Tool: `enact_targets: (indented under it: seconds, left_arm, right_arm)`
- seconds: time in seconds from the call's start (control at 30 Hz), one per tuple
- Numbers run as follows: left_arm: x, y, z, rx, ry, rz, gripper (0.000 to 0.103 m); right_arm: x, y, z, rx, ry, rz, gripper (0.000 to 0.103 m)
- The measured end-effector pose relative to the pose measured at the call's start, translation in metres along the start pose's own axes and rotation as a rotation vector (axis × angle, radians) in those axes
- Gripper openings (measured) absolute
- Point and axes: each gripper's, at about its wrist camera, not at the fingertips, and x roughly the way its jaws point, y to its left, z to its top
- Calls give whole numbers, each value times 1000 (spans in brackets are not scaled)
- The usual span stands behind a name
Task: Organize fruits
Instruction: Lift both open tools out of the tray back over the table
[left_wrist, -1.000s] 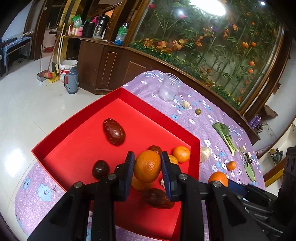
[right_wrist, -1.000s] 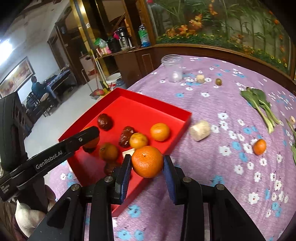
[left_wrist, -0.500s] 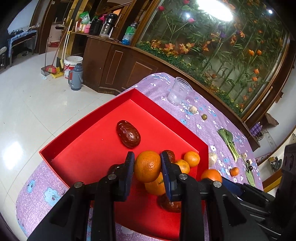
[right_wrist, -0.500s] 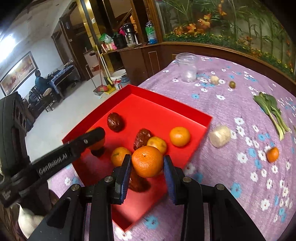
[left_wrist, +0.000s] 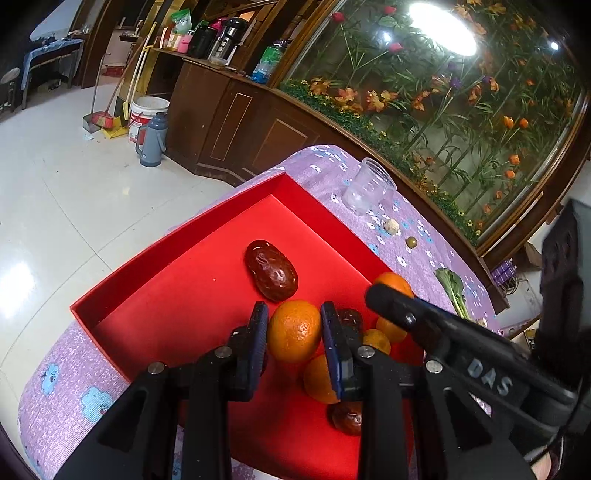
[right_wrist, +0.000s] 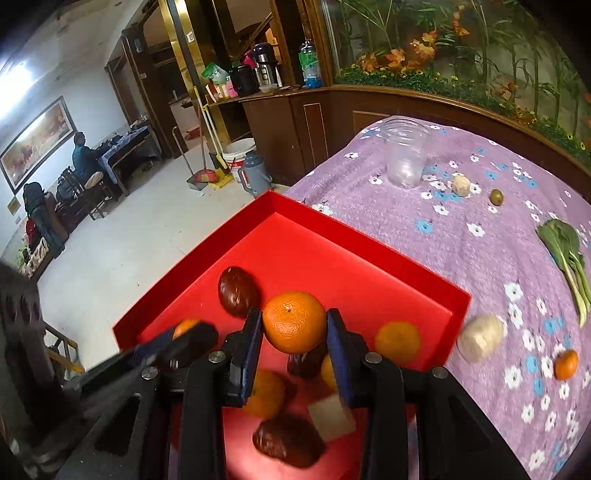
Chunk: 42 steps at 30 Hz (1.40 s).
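A red tray (left_wrist: 207, 236) (right_wrist: 332, 225) sits on the purple flowered cloth. My left gripper (left_wrist: 294, 332) is shut on an orange (left_wrist: 294, 331) above the tray's near part. My right gripper (right_wrist: 294, 325) is shut on another orange (right_wrist: 294, 321) above the tray; it shows in the left wrist view (left_wrist: 402, 306) as a dark arm. In the tray lie several oranges (right_wrist: 397, 341) and dark red dates (left_wrist: 271, 269) (right_wrist: 236, 290). A small orange (right_wrist: 566, 364) lies on the cloth at the right.
On the cloth beyond the tray stand a clear plastic jar (right_wrist: 406, 155), a pale lump (right_wrist: 480, 338), a small white ball (right_wrist: 461, 184), a green olive-like fruit (right_wrist: 496, 196) and leafy greens (right_wrist: 569, 254). The table edge drops to a tiled floor on the left.
Both grippers have moved forward over the tray, each still holding its orange. The right gripper now reaches across in front of the left camera.
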Motion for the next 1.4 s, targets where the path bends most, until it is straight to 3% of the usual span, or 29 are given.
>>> enact_targets:
  seconds: [0.37,0.57,0.67,0.77,0.83,1.17,1.4]
  left_arm:
    - [6,0,3,-2,-7,0,28]
    - [7,0,3,-18,-10,-18,33]
    - [3,1,4,-30,-21,-30,43]
    - [-5,1,5,-40,-41,-39,55]
    - [-9,2,5,-51,-54,-27,72]
    - [-26,0,6,-57,-77,-5,73]
    - [-34,-33,-1,26,-80,4,73]
  right_arm:
    - [32,-2,9,2,51,-24,38]
    - [33,-5,9,16,51,-16,40]
    - [27,-7,10,25,33,-17,50]
    - [21,-10,11,35,17,-16,53]
    - [17,-10,11,37,12,-12,53]
    - [-10,-15,-4,58,-10,14,54]
    - [-38,-37,-29,83,-37,-14,59]
